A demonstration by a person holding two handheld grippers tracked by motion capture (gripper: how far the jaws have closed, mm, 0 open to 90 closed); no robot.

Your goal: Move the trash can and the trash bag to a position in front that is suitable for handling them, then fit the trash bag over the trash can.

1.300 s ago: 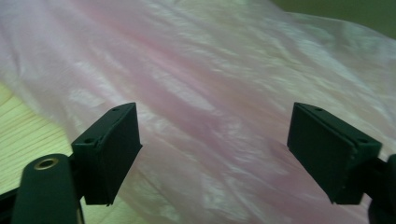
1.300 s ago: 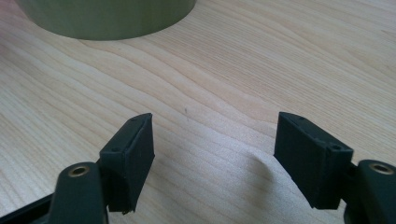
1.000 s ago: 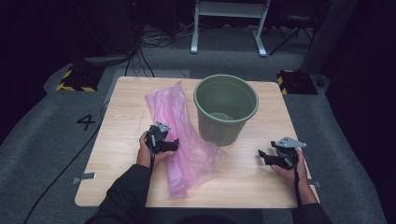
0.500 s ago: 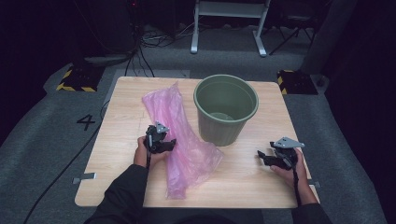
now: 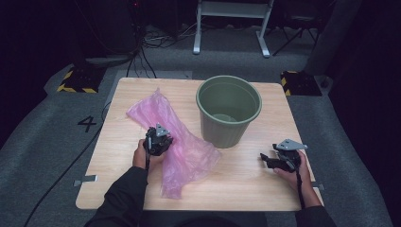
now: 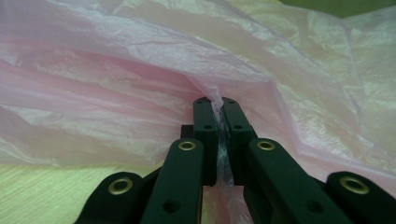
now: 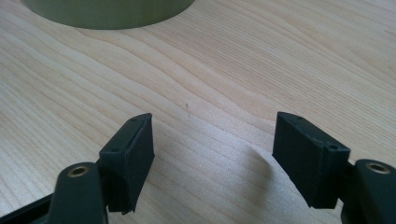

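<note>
Pink bag [image 5: 182,142] lies flat on the table's [image 5: 246,184] left half. The left gripper [image 6: 218,109] has just closed, pinching a fold of it. The right gripper [image 7: 212,154] rests wide apart on bare wood, holding nothing. Beyond stands the green bucket [image 5: 229,111].

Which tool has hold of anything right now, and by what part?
The left tool has just closed on a pinched fold of the pink plastic bag, near the bag's middle. The right tool stands open, holding nothing.
</note>
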